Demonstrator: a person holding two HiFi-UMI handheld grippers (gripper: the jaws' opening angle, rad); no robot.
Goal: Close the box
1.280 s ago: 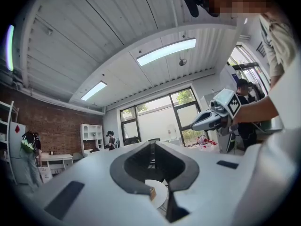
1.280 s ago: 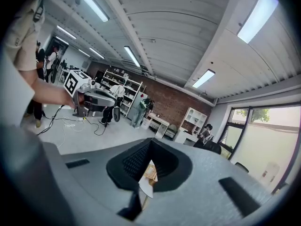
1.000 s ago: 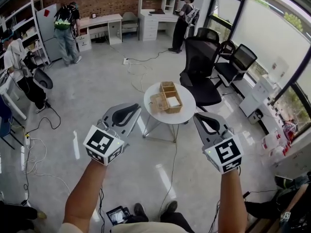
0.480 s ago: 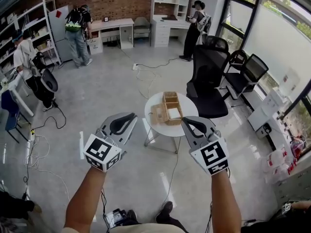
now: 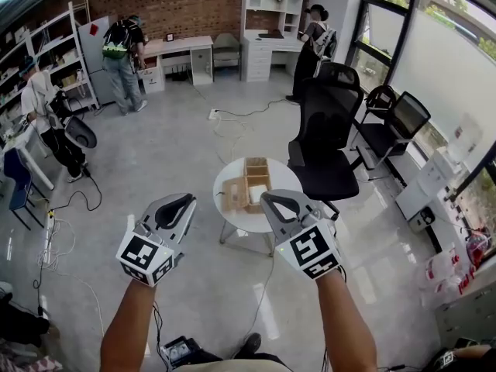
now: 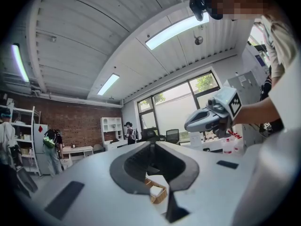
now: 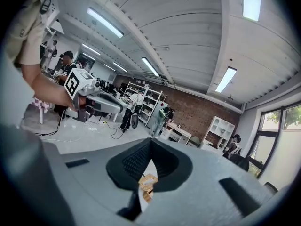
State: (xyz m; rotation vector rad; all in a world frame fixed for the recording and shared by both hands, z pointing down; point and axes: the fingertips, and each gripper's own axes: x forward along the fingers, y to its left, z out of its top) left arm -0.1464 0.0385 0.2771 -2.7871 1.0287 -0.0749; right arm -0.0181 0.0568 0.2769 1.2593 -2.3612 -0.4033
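Head view is showing the open box sitting on the round surface just ahead, with the left hand-held gripper and right hand-held gripper both clenched and holding nothing. I'd be approaching slowly and getting behind the lid on the box's left. Both are sitting closer to the surface than a second ago.
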